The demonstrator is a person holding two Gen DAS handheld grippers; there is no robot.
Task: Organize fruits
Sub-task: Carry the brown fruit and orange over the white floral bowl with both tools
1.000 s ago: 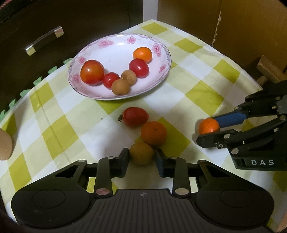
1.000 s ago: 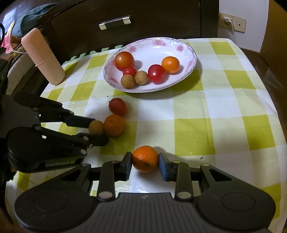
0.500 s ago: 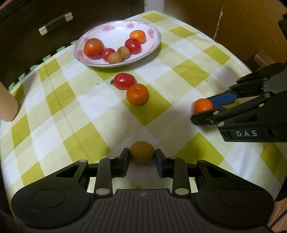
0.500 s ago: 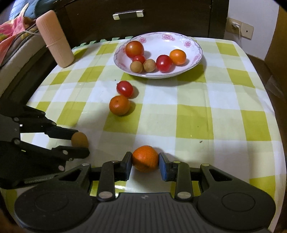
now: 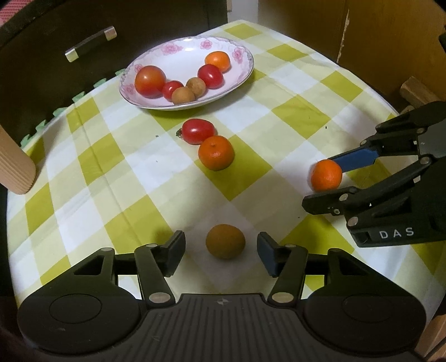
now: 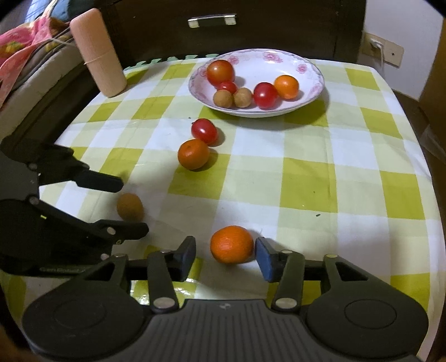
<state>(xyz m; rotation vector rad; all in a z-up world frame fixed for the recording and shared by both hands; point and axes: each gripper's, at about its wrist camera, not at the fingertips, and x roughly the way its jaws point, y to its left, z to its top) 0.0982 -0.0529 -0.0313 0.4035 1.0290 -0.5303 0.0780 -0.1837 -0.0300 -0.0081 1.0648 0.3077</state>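
Observation:
A white flowered plate point(image 5: 181, 47) at the far side of the checked cloth holds several fruits: tomatoes, two brown fruits and a small orange. A red tomato point(image 5: 198, 131) and an orange point(image 5: 216, 152) lie on the cloth before it. My left gripper point(image 5: 221, 247) is open, and a brown round fruit point(image 5: 225, 241) rests on the cloth between its fingers, touching neither. My right gripper point(image 6: 225, 250) is open around a second orange point(image 6: 231, 244), which lies close to the blue right pad. Each gripper also shows in the other's view: the right gripper point(image 5: 320, 181) and the left gripper point(image 6: 131, 207).
A pink ribbed cylinder point(image 6: 97, 53) stands at the table's far left corner. Behind the table is a dark drawer front with a metal handle point(image 6: 211, 21). A wooden block point(image 5: 415, 92) juts in past the right edge. The cloth's near edge lies just under both grippers.
Both grippers carried their fruit back from the plate toward the near edge, then opened. The brown fruit and the orange now lie loose on the cloth.

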